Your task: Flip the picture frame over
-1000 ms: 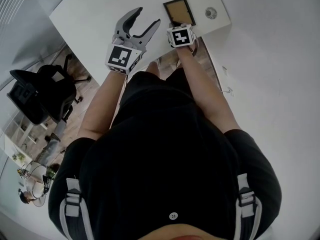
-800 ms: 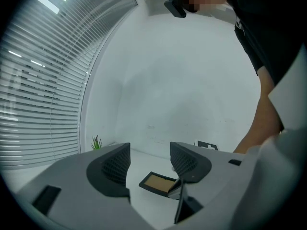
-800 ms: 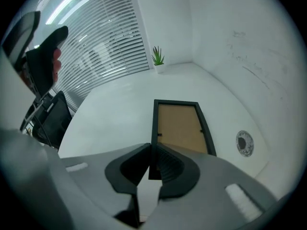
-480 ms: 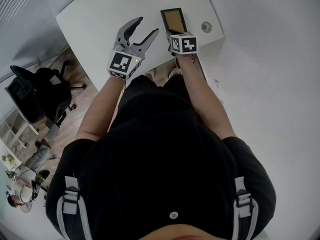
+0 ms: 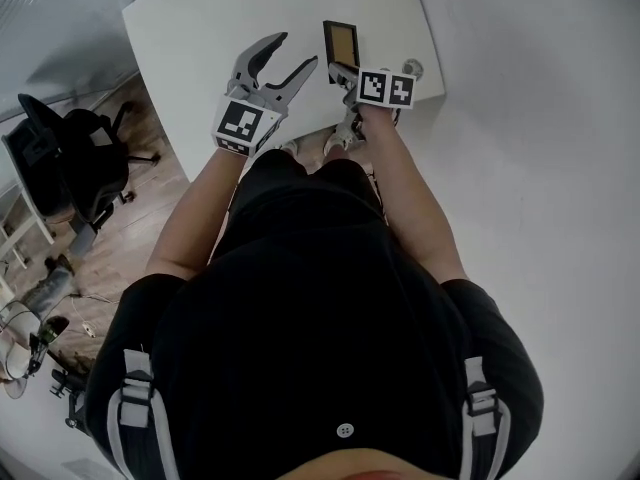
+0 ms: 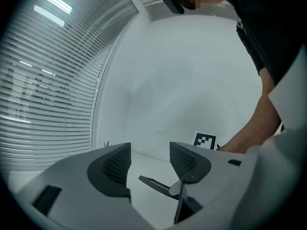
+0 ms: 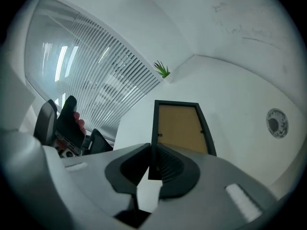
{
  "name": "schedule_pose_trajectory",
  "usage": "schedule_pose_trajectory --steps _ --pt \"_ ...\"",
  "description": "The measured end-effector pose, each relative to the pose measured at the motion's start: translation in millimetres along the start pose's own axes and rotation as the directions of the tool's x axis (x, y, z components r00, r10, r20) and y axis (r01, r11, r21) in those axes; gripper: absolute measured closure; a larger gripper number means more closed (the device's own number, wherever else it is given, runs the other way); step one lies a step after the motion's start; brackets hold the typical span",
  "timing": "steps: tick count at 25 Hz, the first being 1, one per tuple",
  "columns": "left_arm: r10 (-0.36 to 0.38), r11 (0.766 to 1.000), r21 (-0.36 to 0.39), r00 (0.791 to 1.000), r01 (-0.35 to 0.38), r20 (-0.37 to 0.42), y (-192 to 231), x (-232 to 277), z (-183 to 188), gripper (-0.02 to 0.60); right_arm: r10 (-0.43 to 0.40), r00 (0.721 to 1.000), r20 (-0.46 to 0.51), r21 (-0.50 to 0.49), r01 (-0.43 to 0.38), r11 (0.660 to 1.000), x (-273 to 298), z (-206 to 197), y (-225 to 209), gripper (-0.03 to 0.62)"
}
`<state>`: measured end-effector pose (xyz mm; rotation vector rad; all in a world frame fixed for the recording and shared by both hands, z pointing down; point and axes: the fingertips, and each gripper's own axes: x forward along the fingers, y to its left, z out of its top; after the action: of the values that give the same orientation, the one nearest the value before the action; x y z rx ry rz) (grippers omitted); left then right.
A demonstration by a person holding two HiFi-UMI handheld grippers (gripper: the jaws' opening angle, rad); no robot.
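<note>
Your right hand-held gripper (image 5: 343, 73) is clamped on the near edge of the picture frame (image 5: 341, 40), which tilts brown backing up over the white table (image 5: 220, 28), while your left hand-held gripper (image 5: 283, 56) hovers beside it, jaws wide apart and empty.

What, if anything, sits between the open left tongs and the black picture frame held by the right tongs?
Nothing visible: only bare white table lies between the left tongs and the black-rimmed brown-backed picture frame, gripped at its edge by the right tongs. The round grey grommet sits on the frame's far side.
</note>
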<state>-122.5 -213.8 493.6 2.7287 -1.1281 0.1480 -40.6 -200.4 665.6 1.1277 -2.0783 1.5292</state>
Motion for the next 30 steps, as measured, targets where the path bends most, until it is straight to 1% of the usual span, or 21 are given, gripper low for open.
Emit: schedule_pose_trajectory --steps 4,7,10,13,15,20,24,28,30 --pt "0.029 1.000 0.006 1.000 -0.029 0.004 -3.4 -0.1 0.7 0.325 0.101 0.995 0.007 0.045 -0.101 0.994 -0.8 8.3 6.5 0.545" --pt "0.057 0.998 0.004 0.998 -0.057 0.006 -4.6 3.5 1.4 0.325 0.167 0.986 0.006 0.048 -0.167 0.985 -1.4 15.1 10.6 0.543" --pt "0.081 0.997 0.012 0.997 -0.081 0.006 -7.8 8.8 4.2 0.325 0.243 0.970 0.000 0.033 -0.243 0.969 -2.3 20.4 15.0 0.543" --pt "0.106 0.994 0.012 0.994 -0.106 0.003 -10.7 14.3 6.0 0.325 0.316 0.949 -0.020 0.053 -0.315 0.948 -3.0 20.3 15.6 0.543" --pt "0.118 0.993 0.014 0.993 -0.118 -0.001 -12.5 18.8 6.1 0.325 0.373 0.927 -0.024 0.093 -0.370 0.925 -3.9 20.3 15.1 0.543" --pt "0.139 0.990 0.013 0.990 -0.139 -0.010 -15.7 29.3 4.8 0.325 0.503 0.864 -0.014 0.201 -0.490 0.848 -6.1 18.5 12.6 0.543" --pt "0.151 0.989 0.009 0.988 -0.151 -0.022 -16.8 38.5 -0.2 0.325 0.573 0.819 -0.003 0.258 -0.553 0.792 -5.9 15.0 5.8 0.543" --pt "0.158 0.987 0.002 0.987 -0.159 -0.031 -16.9 43.3 -4.3 0.325 0.624 0.781 0.025 0.301 -0.601 0.741 -4.3 13.5 0.7 0.543" --pt "0.162 0.987 0.001 0.986 -0.162 -0.039 -18.8 45.6 -7.2 0.325 0.656 0.753 0.050 0.311 -0.636 0.707 -5.2 15.4 -1.0 0.543"
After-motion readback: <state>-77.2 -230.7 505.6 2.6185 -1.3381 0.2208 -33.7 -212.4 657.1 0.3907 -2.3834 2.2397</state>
